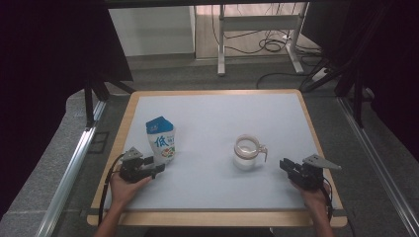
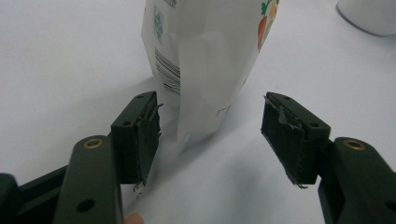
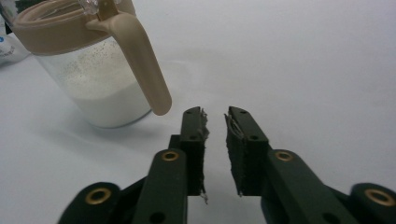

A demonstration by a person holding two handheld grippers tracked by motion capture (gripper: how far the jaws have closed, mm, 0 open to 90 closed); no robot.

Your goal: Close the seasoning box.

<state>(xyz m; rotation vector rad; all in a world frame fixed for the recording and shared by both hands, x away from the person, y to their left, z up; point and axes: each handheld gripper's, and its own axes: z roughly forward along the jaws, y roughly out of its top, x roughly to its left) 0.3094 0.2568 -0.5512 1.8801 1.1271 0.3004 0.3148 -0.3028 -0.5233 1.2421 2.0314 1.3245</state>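
We hold a gripper in each hand over the pale tabletop [image 1: 212, 113]. Our left gripper [image 1: 157, 169] sits near the left edge, its jaws spread wide, and the white and blue pouch [image 1: 161, 139] stands upright just ahead of them. In the left gripper view the pouch [image 2: 205, 60] rises beyond the gap between the two jaws, its lower edge just past the tips and not touched by either pad; bare tabletop shows on both sides of the fold of the pouch. Our right gripper [image 1: 285, 164] rests near the right edge, pointing toward the clear jar [image 1: 247, 152], which stands in the middle right of the tabletop with white powder in its lower part. Its jaws stand slightly apart with a narrow slit between them and nothing held. In the right gripper view the jar [image 3: 100, 79] stands up and to the left of the jaws, and its tan handle [image 3: 144, 70] curves down to end just above and left of the left jaw's tip, close but apart from it. The pouch and the jar stand well apart from each other.
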